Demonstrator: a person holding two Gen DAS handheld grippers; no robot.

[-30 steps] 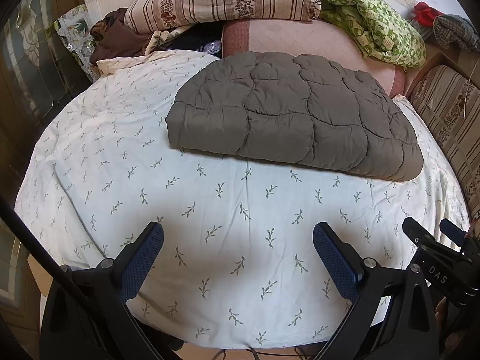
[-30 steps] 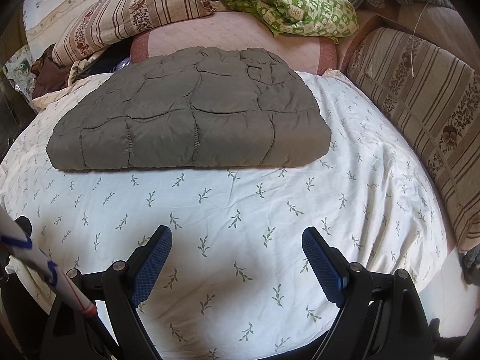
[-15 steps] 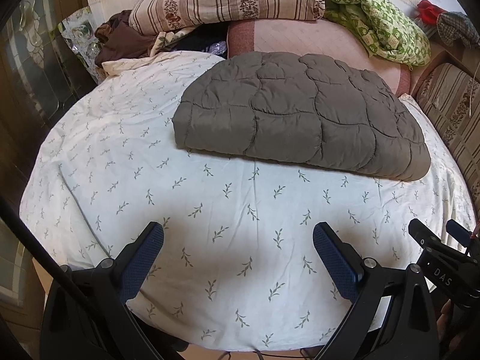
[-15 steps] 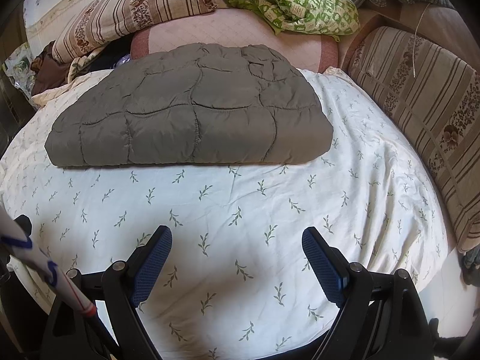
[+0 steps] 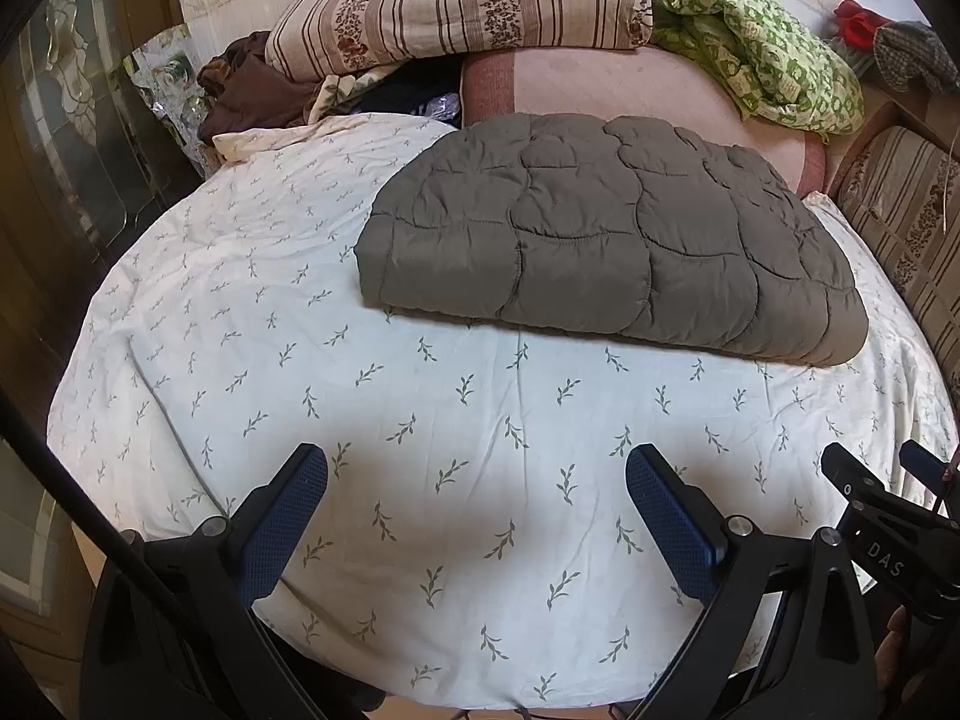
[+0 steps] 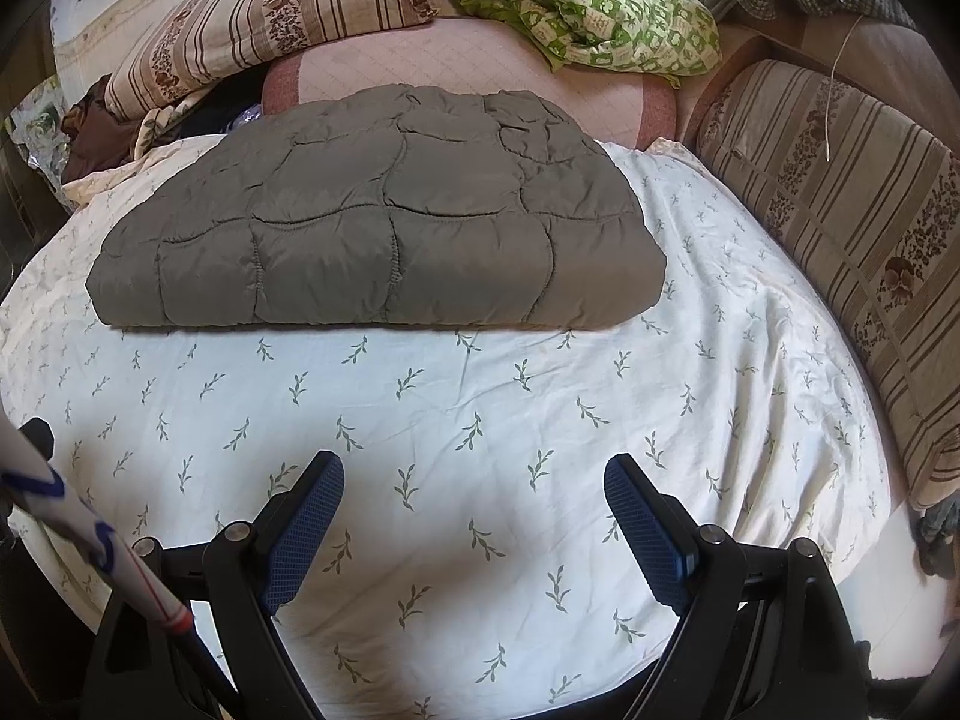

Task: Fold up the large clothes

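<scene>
A folded grey quilted garment [image 5: 606,246] lies flat on the sheet [image 5: 300,360], which is white with small green sprigs. In the left wrist view it fills the upper centre and right of the frame; in the right wrist view it sits upper centre [image 6: 384,234], its thick folded edge facing the camera.

The left gripper [image 5: 477,498] hangs at the bottom of its frame above bare sheet, jaws spread wide with nothing between the blue pads [image 5: 282,528]. The right gripper [image 6: 474,504] is likewise released, its pads [image 6: 645,528] wide apart over bare sheet, well short of the garment. Neither claw touches the cloth.

Behind the garment a pink cushion [image 5: 630,90] lies along the top of the frame, with a striped pillow [image 5: 456,0] above it at upper centre and a green patterned blanket [image 5: 756,54] at upper right. A brown cloth [image 5: 246,96] is bunched at upper left. A striped bolster [image 6: 840,228] runs down the right side of the right wrist view.
</scene>
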